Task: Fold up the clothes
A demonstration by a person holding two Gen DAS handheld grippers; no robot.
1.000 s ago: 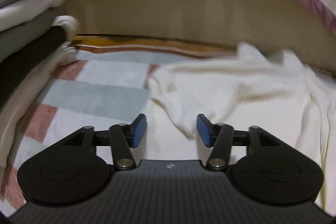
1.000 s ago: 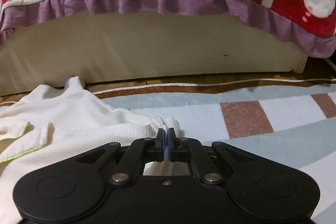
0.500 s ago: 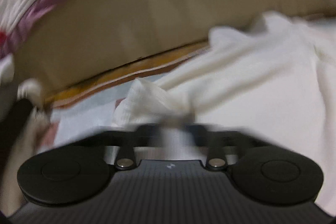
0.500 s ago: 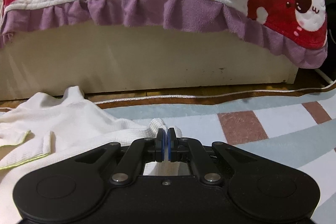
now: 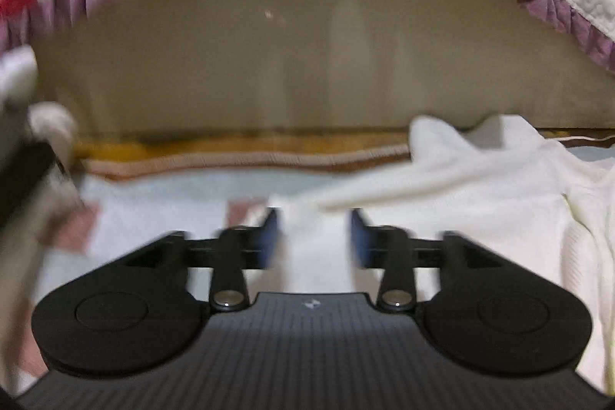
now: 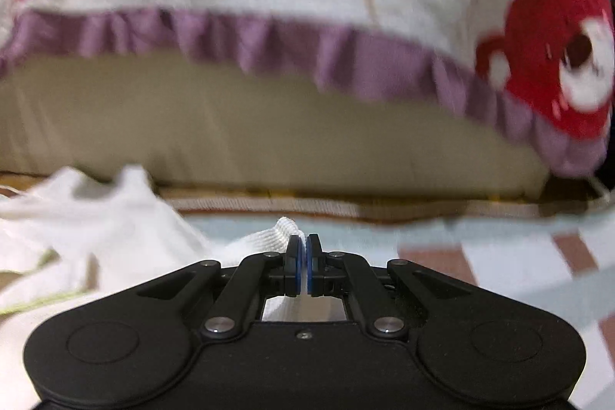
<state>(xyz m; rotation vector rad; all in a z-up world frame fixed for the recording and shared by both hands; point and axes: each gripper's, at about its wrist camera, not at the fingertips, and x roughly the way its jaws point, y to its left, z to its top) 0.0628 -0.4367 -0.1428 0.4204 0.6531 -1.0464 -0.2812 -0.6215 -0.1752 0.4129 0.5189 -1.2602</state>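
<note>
White garment (image 6: 100, 218): one, right tool (image 6: 303, 264) clenched on its edge, left tool (image 5: 313, 237) released.

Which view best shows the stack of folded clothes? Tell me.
The left wrist view, barely: the stack of folded clothes appears as a blurred sliver of white, grey and black layers at the left edge, beside the open left gripper. The right wrist view shows none of it.
</note>
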